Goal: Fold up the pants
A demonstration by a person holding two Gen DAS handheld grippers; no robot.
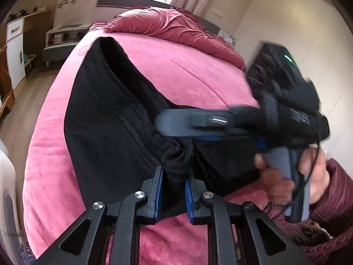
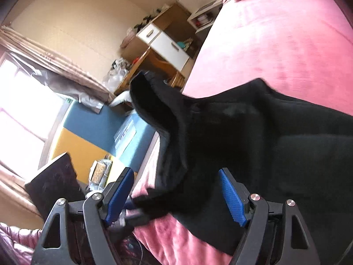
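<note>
Black pants (image 1: 106, 119) lie on a pink bed (image 1: 187, 66), one part raised in a fold. My left gripper (image 1: 174, 190) is shut on a bunched piece of the black fabric near the bed's front edge. My right gripper (image 1: 167, 122), blurred and held by a hand (image 1: 275, 183), reaches in from the right just above the pants. In the right wrist view my right gripper (image 2: 176, 196) stands open, its blue pads (image 2: 231, 198) wide apart. The black pants (image 2: 242, 143) lie between and beyond them, and neither pad presses on the fabric.
A crumpled pink duvet (image 1: 172, 26) is piled at the far end of the bed. A low bedside shelf (image 1: 61, 35) and a white-fronted cabinet (image 1: 15, 50) stand to the left, beyond wooden floor. A dark red padded sleeve (image 1: 337, 198) is at the right. A desk with white drawers (image 2: 163, 42) stands by the bed.
</note>
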